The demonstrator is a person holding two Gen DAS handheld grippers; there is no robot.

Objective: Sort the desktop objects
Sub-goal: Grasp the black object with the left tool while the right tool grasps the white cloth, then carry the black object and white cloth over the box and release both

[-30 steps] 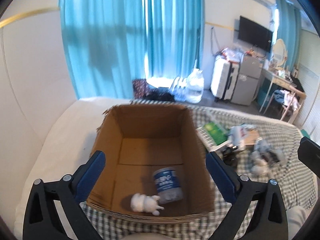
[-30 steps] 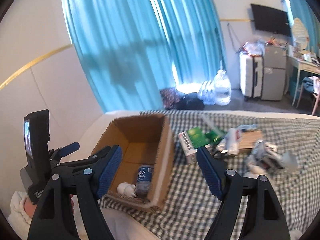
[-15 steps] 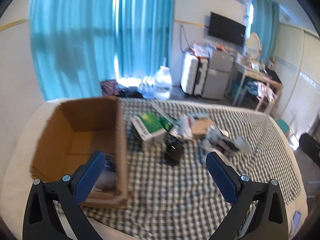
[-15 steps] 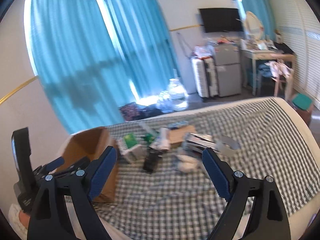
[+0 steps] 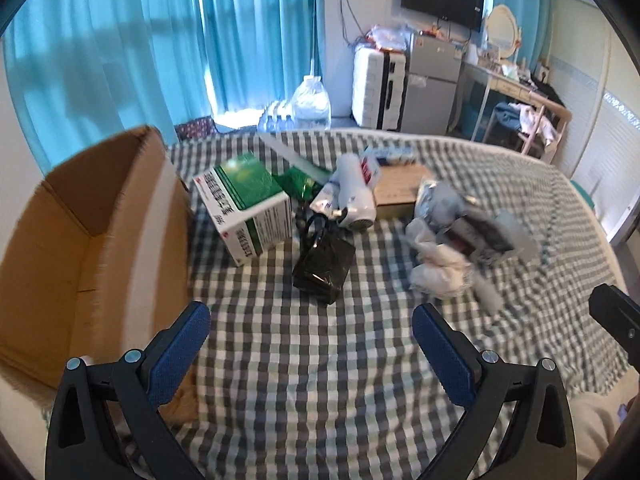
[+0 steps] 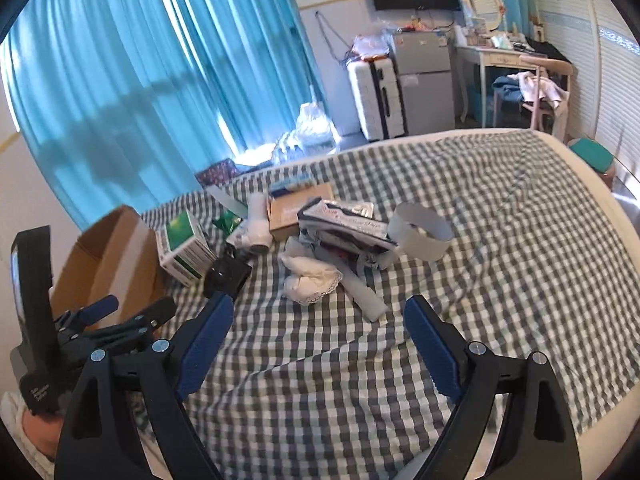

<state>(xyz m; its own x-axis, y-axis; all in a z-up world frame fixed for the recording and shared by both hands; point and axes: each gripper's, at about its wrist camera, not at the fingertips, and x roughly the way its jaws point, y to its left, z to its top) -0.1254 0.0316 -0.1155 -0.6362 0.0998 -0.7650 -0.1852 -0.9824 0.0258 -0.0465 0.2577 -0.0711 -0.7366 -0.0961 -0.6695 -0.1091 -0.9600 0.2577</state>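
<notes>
The left gripper [image 5: 310, 344], jaws apart and empty, faces the small black bag [image 5: 323, 270] lying straight ahead on the checked cloth [image 5: 320, 380], nearer than the equally spread, empty right gripper [image 6: 318, 344].

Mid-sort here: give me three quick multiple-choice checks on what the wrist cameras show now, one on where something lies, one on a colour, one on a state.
1. Where does the green and white box lie relative to the cardboard box?
A. Inside it
B. Beside it on the checked cloth
C. On top of its rim

2. What colour is the small bag in the middle of the cloth?
A. Black
B. Red
C. Yellow

3. How do the jaws of the left gripper stand?
A. Shut on the bag
B. Shut on the green and white box
C. Open, nothing between them

Answers:
1 B: the box sits on the cloth just outside the cardboard wall.
2 A: it is glossy black with a looped handle.
3 C: only bare checked cloth shows between its blue pads.
</notes>
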